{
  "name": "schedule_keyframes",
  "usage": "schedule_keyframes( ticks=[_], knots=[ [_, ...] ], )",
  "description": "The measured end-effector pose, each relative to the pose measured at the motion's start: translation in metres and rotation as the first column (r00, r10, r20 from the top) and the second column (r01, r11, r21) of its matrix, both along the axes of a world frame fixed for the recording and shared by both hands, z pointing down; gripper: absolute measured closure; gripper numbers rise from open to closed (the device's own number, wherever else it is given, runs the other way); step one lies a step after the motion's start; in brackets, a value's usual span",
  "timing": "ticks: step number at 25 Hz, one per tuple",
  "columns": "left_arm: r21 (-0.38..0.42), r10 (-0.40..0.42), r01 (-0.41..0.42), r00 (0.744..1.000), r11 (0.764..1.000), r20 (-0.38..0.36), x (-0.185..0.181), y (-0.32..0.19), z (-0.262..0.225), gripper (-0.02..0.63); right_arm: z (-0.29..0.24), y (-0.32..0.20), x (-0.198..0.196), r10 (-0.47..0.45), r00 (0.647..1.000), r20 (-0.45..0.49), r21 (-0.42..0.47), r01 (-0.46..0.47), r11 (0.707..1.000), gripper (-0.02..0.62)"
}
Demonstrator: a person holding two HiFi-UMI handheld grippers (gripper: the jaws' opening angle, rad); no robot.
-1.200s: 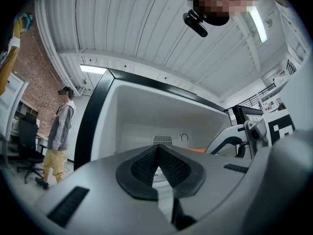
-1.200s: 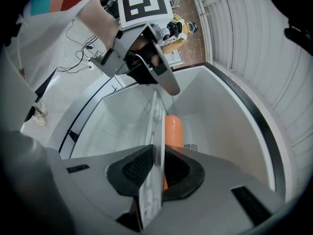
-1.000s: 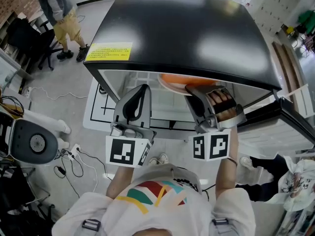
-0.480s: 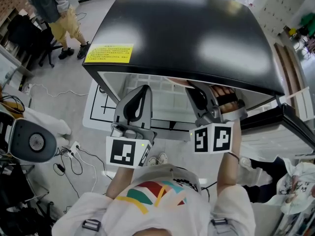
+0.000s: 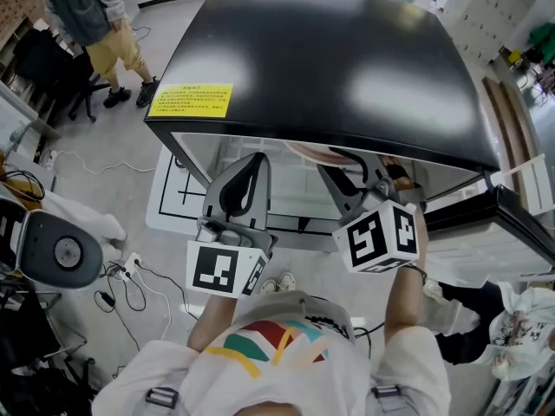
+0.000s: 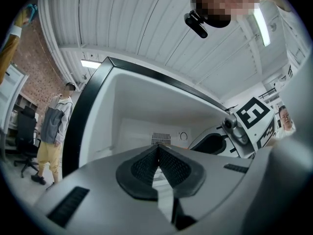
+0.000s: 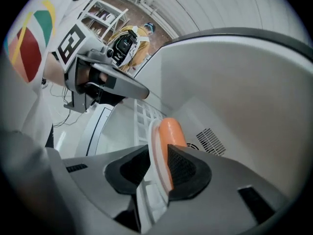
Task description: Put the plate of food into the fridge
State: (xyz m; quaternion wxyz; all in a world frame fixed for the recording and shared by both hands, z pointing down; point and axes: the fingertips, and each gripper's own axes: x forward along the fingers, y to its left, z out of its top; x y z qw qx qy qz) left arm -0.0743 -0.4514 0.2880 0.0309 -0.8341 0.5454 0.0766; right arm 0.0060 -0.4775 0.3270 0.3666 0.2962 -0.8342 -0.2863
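The fridge (image 5: pixel 321 50) is standing open right in front of you, its door (image 5: pixel 520 219) hanging off to your right. The plate (image 7: pixel 155 151) is sitting inside, under the fridge's top, close to the wire shelf (image 7: pixel 142 114). A person (image 5: pixel 95 16) is standing beyond, on your far left.

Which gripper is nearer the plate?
Right. The right gripper has the plate between its jaws, which have just been opening. The left gripper is shut and empty, off to the plate's left at the fridge opening.

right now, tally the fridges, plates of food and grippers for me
fridge: 1
plate of food: 1
grippers: 2, the left gripper and the right gripper, whose jaws have just been opening with the plate of food between them
total: 4
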Motion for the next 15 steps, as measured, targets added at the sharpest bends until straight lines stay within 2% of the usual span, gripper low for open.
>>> schedule_keyframes(
  ticks=[5, 8, 10, 12, 15],
  knots=[
    [-0.005, 0.018, -0.019, 1.0, 1.0, -0.019, 0.002, -0.001, 0.0, 0.6, -0.006, -0.001, 0.001, -0.031, 0.995, 0.095, -0.099, 0.04, 0.994, 0.505],
    [-0.01, 0.032, -0.033, 0.999, 0.999, -0.04, 0.004, -0.001, 0.001, 0.6, -0.013, -0.003, 0.0, -0.025, 0.971, 0.239, -0.22, 0.079, 0.972, 0.483],
    [-0.01, 0.036, -0.036, 0.999, 0.999, -0.041, 0.006, -0.001, 0.001, 0.6, -0.024, -0.003, -0.002, -0.011, 0.926, 0.376, -0.275, 0.123, 0.954, 0.446],
    [-0.007, 0.037, -0.037, 0.999, 0.999, -0.04, 0.007, 0.0, 0.0, 0.6, -0.042, -0.001, -0.003, -0.022, 0.879, 0.475, -0.263, 0.166, 0.95, 0.446],
    [0.0, 0.034, -0.034, 0.999, 0.999, -0.037, 0.006, 0.001, -0.002, 0.6, -0.06, 0.003, -0.007, -0.069, 0.87, 0.488, -0.191, 0.184, 0.964, 0.446]
  ],
)
